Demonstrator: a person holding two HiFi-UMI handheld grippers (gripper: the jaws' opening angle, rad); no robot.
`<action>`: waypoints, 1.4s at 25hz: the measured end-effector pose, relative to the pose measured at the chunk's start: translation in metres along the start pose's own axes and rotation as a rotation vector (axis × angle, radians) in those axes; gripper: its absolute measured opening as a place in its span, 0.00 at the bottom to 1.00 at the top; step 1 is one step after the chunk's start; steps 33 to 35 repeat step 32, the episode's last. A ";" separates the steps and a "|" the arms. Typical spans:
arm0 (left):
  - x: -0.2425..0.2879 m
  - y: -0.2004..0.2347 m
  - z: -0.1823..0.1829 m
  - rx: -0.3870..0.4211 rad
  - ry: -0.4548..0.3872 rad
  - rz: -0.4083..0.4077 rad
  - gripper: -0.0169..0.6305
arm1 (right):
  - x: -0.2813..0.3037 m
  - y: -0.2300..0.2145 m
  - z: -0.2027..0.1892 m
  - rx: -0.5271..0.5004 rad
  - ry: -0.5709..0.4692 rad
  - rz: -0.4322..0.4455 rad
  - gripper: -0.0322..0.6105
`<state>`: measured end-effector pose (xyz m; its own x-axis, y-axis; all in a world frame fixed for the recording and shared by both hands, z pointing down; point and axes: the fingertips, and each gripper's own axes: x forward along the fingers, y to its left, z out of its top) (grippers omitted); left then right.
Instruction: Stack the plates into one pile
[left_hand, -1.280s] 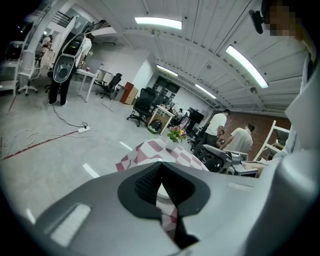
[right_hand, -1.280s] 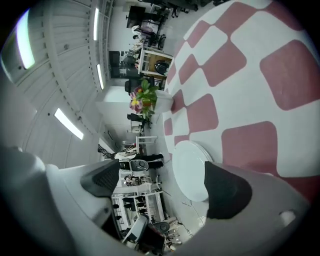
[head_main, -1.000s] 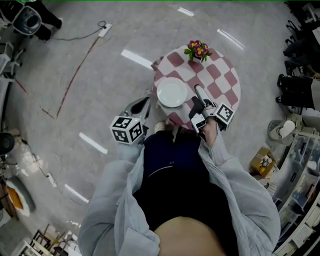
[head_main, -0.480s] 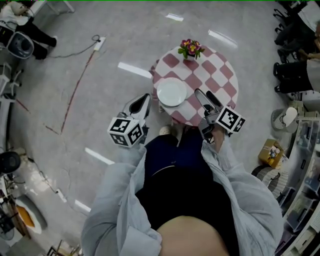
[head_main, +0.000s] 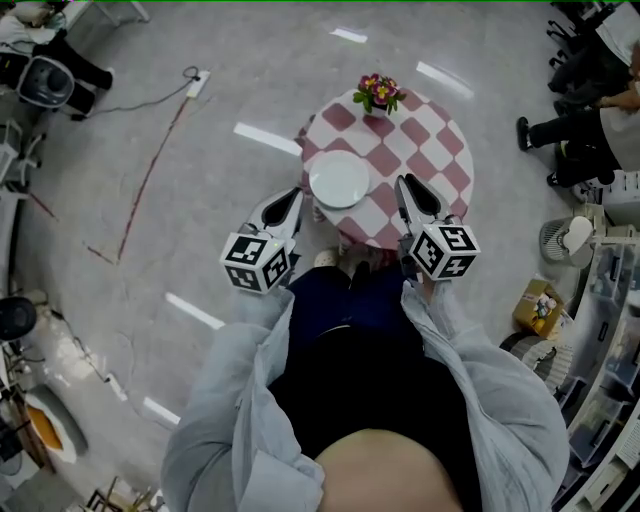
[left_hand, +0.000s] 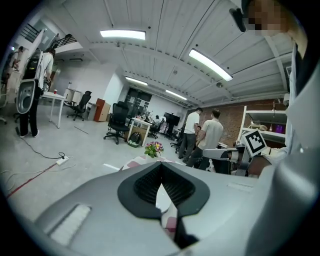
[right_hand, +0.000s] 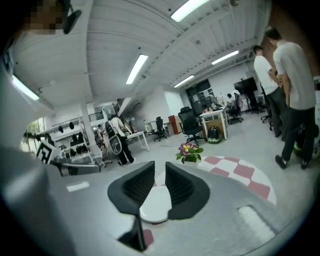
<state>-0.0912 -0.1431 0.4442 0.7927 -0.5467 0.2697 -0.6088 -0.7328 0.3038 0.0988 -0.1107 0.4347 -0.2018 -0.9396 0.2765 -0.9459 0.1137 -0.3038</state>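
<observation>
Showing round white plates (head_main: 339, 180), left tongs (left_hand: 161, 170) together, right tongs (right_hand: 160, 169) empty, just closing, ajar.

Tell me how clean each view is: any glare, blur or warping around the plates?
Head view: sharp, evenly lit; ceiling-light streaks glare on the floor, plates and table crisp. Left gripper view: heavy fisheye, dark corners, table barely shows. Right gripper view: same warping, plates readable, slightly soft.

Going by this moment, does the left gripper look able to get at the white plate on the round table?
Probably yes: the left gripper hovers by the table's near edge, the white plate close beside it with nothing between. Its jaws are together and would need opening.
</observation>
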 end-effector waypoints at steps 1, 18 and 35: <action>0.000 0.000 -0.001 0.000 0.002 0.003 0.04 | 0.000 0.003 -0.001 -0.042 0.010 0.002 0.14; 0.011 -0.017 -0.013 0.020 0.035 -0.017 0.04 | -0.018 -0.005 -0.013 -0.035 0.056 -0.017 0.05; 0.008 -0.012 -0.009 0.054 0.038 -0.016 0.04 | -0.017 -0.005 -0.008 -0.060 0.039 -0.043 0.05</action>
